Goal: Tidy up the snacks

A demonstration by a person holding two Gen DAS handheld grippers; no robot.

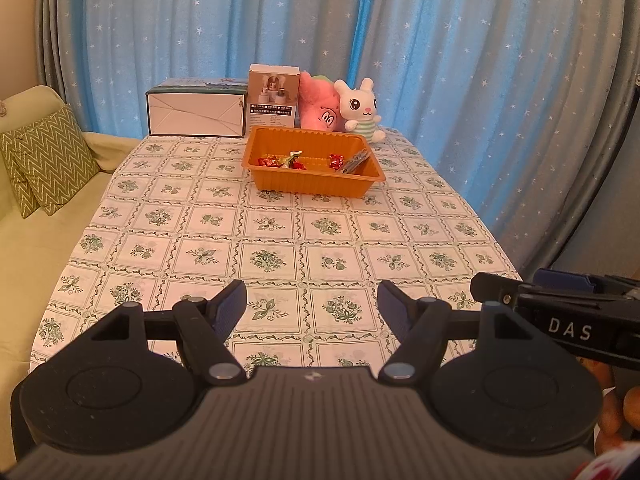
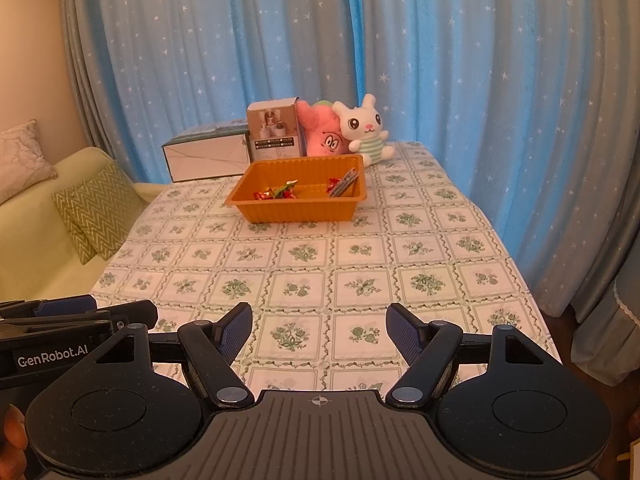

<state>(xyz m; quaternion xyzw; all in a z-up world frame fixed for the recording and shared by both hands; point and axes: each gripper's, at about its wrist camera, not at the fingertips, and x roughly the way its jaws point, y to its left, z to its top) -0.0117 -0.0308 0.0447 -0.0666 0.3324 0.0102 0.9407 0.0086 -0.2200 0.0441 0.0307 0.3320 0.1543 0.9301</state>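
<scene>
An orange plastic tray (image 1: 276, 187) stands at the far middle of the table, also in the right wrist view (image 2: 260, 212). Inside lie red wrapped candies (image 1: 269, 161) (image 2: 264, 195) on the left and a grey-striped packet (image 1: 354, 161) (image 2: 345, 185) leaning at the right end. My left gripper (image 1: 312, 304) is open and empty, low over the near table edge. My right gripper (image 2: 319, 326) is open and empty, beside it on the right. Each gripper shows at the edge of the other's view.
Behind the tray stand a white box (image 1: 196, 114), a small upright carton (image 1: 273, 96), a pink plush (image 1: 320, 108) and a white rabbit plush (image 1: 360, 110). A sofa with a zigzag cushion (image 1: 44, 160) lies left. Blue star curtains hang behind. The floral tablecloth (image 1: 280, 240) covers the table.
</scene>
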